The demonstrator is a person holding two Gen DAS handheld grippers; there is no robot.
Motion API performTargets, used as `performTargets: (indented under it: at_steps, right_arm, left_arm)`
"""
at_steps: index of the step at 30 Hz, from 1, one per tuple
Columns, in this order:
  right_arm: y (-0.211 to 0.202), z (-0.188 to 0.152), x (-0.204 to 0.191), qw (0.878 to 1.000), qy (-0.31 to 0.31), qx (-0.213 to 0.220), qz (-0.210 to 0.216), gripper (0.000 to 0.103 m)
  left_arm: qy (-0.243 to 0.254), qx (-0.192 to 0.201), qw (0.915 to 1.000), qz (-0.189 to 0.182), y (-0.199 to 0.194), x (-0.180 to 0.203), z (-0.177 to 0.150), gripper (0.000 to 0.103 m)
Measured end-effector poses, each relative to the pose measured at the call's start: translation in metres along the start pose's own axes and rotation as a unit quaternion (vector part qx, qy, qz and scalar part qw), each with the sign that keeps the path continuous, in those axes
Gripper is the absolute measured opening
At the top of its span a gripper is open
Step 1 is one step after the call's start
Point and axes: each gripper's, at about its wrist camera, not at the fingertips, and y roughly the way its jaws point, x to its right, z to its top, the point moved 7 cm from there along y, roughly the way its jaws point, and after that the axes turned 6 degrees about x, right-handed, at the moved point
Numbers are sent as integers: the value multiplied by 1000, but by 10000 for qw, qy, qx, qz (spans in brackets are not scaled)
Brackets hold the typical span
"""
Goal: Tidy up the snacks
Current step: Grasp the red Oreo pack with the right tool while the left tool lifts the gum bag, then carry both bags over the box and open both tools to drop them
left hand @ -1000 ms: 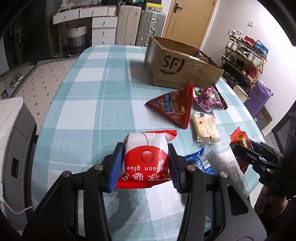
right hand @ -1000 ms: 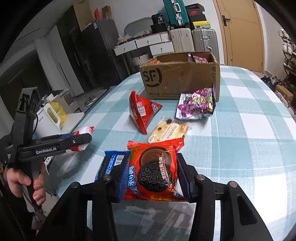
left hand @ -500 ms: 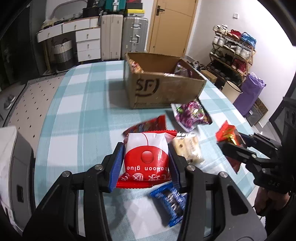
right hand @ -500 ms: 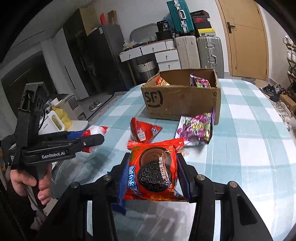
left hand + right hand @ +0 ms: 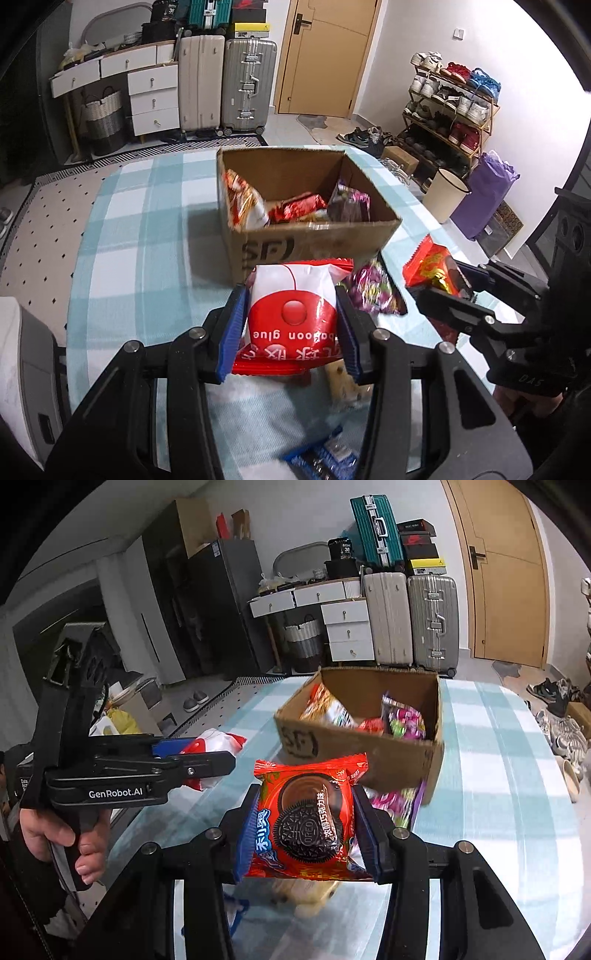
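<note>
My left gripper (image 5: 290,328) is shut on a red and white snack packet (image 5: 291,306) and holds it in the air short of the open cardboard box (image 5: 314,240). My right gripper (image 5: 306,823) is shut on a red Oreo packet (image 5: 306,819), also raised in front of the box (image 5: 369,753). The box holds several snack bags. Each gripper shows in the other's view, the right one (image 5: 448,286) at right and the left one (image 5: 221,755) at left.
A purple candy bag (image 5: 371,291) lies against the box front. A pale biscuit pack (image 5: 341,387) and a blue packet (image 5: 321,458) lie on the checked tablecloth (image 5: 147,236) below my grippers. Suitcases, drawers and a shoe rack stand beyond the table.
Both grippers have risen and moved forward toward the box with their packets still held. The box interior has come into view.
</note>
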Motion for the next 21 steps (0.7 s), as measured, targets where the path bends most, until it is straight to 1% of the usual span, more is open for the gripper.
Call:
performTargets:
  at_steps: [7,10,15,21]
  right_arm:
    - [21,40,18,10000,21,38,-5,47]
    - [30,56,23,10000,-2,53,7,47]
    - [54,76,32,9999,29,-80,64,47]
    - [80,93,46,9998,112,-180,-23,47]
  left_arm:
    - [74,24,10000,21,27,0,44,43]
    - [89,-33,10000,-2,41,0,60,43]
    - [64,-111,9999,-16,67,-2,82,43]
    - [37,-191,9998,-45,93,-7,100,43]
